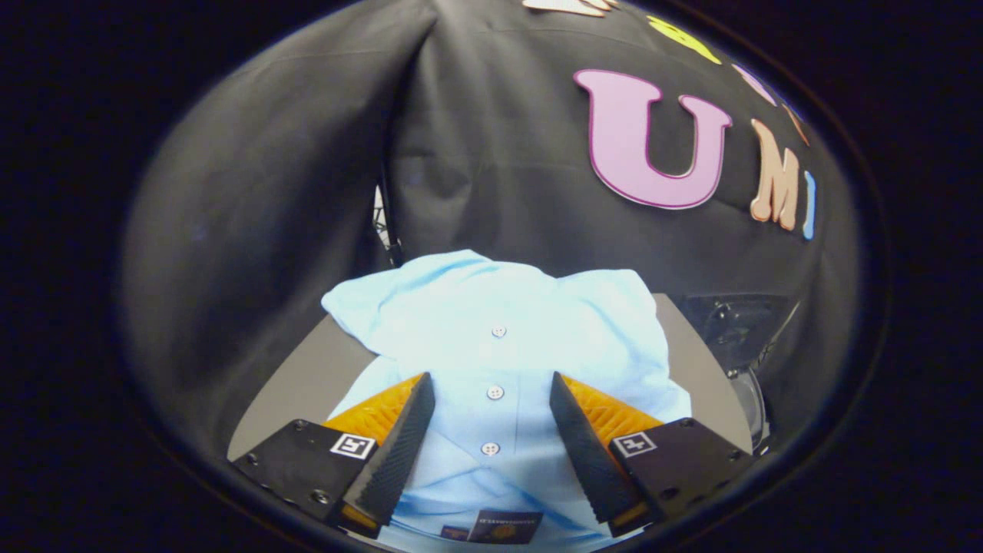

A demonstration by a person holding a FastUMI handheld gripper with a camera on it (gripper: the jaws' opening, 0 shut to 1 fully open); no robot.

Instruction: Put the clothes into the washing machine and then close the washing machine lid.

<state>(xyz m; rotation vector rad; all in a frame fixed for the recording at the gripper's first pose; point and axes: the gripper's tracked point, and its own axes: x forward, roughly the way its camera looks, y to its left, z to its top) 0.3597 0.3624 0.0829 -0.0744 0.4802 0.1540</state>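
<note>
A light blue shirt (499, 346) lay spread on a grey table (307, 384), its collar end nearest the gripper (491, 392) and its body running away toward the black cloth wall (491, 153) behind. A placket with 3 buttons (495, 392) ran up the middle of it. The gripper's fingers stood apart above the shirt, 1 on each side of the placket, holding nothing. The table showed bare on both sides of the shirt. Beyond its far right corner sat a dark machine (733, 326) with a round rimmed part below it, hard against the wall. The cloth hung in folds and closed the booth all round.
</note>
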